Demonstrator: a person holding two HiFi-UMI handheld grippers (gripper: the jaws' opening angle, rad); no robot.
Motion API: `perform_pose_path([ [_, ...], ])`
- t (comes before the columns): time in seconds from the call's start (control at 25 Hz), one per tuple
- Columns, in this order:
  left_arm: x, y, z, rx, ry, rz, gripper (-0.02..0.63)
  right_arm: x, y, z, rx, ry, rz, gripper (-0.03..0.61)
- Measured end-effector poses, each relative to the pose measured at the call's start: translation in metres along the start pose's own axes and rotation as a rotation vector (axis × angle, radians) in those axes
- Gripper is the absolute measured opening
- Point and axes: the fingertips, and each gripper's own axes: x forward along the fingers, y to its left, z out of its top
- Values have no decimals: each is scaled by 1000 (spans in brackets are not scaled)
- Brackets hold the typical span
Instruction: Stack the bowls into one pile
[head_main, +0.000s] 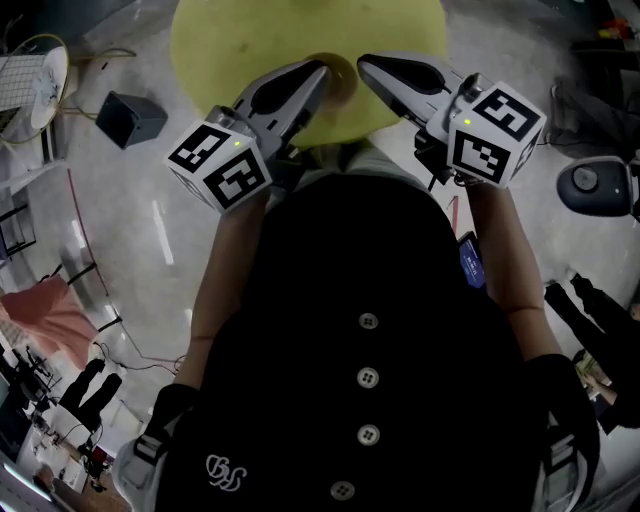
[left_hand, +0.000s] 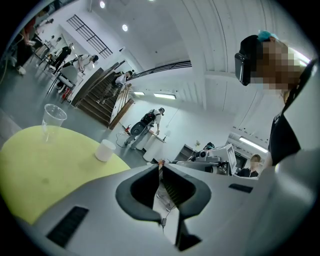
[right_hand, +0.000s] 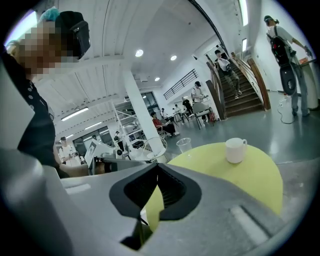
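Both clamped shut on nothing, left gripper (head_main: 316, 74) and right gripper (head_main: 374, 67) hover top-centre at the yellow table (head_main: 250, 40) edge, with no bowls visible to judge weight or grip.

The left gripper (head_main: 318, 70) and right gripper (head_main: 365, 65) hung side by side over the near edge of the counter (head_main: 230, 40). On it a cup (right_hand: 183, 145) stood left of a mug (right_hand: 235, 150), apart. A box (head_main: 132, 118) lay on the floor left of the counter.

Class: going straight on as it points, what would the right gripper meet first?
Likely the yellow table, seen between the fingers; the clear cup stands just right of that line, the white mug farther right. Depth unclear.
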Motion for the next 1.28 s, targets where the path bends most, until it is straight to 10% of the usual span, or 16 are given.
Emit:
perform_pose_path([
  [1.28, -5, 5, -17, 17, -15, 84, 32, 8, 7, -19, -47, 47, 18, 3],
])
